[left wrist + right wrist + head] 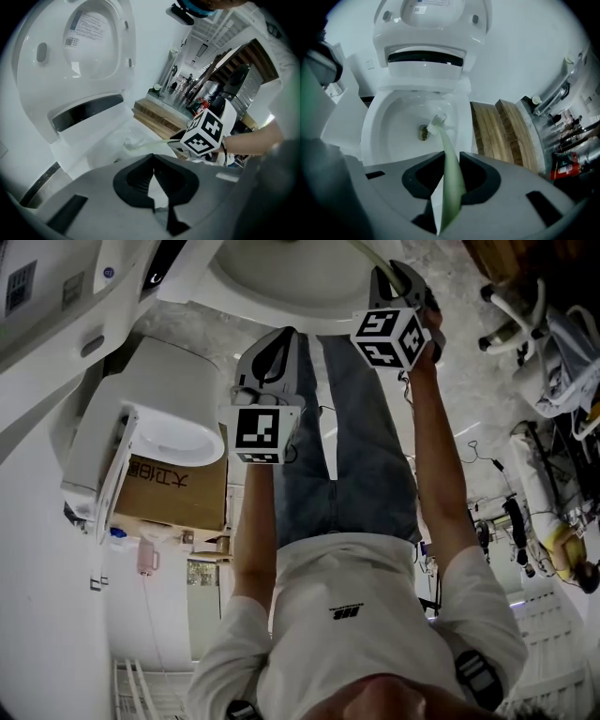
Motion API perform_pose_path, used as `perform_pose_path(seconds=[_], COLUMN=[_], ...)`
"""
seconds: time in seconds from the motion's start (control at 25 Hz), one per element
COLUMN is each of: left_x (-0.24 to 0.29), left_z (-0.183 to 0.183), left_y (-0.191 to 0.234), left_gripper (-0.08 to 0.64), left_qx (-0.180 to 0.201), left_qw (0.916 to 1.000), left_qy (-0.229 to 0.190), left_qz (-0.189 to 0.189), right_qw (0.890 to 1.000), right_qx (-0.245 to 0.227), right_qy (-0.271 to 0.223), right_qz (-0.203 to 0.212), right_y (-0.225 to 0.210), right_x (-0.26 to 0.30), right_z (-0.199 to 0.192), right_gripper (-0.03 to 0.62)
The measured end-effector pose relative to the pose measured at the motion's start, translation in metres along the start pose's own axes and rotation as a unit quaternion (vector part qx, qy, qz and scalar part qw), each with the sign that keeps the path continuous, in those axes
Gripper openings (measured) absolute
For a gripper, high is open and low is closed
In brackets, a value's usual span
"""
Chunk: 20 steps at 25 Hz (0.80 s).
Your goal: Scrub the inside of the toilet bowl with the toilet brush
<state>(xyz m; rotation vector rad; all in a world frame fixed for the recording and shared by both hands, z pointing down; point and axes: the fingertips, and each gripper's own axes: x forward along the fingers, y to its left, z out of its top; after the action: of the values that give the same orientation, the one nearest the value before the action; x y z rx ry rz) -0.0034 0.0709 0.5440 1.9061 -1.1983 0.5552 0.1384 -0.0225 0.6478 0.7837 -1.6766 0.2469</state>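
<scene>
Pale-green plastic toilet brush [449,187] clamped between the jaws of the right gripper [451,161], its bristled end beside the drain deep inside the white ceramic toilet bowl [375,117], clear of the rim all round. The left gripper [153,164], jaws closed together on nothing, hangs short of the bowl.

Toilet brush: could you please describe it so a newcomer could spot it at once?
Start at the white toilet with its lid raised. In its bowl, beside the drain, lies a bristle head. That is the toilet brush: its pale green handle, clamped in the right tongs, is the only coloured thing there.
</scene>
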Motion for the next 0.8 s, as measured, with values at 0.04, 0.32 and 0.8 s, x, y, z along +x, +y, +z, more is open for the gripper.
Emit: perform_pose_path(seconds=[0.04, 0.32, 0.8], left_x=[0.0, 0.0, 0.002], left_z=[0.0, 0.0, -0.002], left_y=[0.0, 0.001, -0.003], left_gripper=[0.011, 0.011, 0.011], left_qx=[0.0, -0.011, -0.005], left_qw=[1.0, 0.9999, 1.0], left_qy=[0.0, -0.005, -0.002], left_qz=[0.0, 0.005, -0.003], right_qw=[1.0, 0.992, 0.975], right_qx=[-0.018, -0.125, -0.219], right_qy=[0.0, -0.001, 0.017], right_qz=[-0.004, -0.023, -0.03], right_y=[-0.003, -0.02, -0.029], right_x=[0.0, 0.002, -0.003], right_z=[-0.001, -0.011, -0.032], right_gripper=[0.089, 0.087, 0.083])
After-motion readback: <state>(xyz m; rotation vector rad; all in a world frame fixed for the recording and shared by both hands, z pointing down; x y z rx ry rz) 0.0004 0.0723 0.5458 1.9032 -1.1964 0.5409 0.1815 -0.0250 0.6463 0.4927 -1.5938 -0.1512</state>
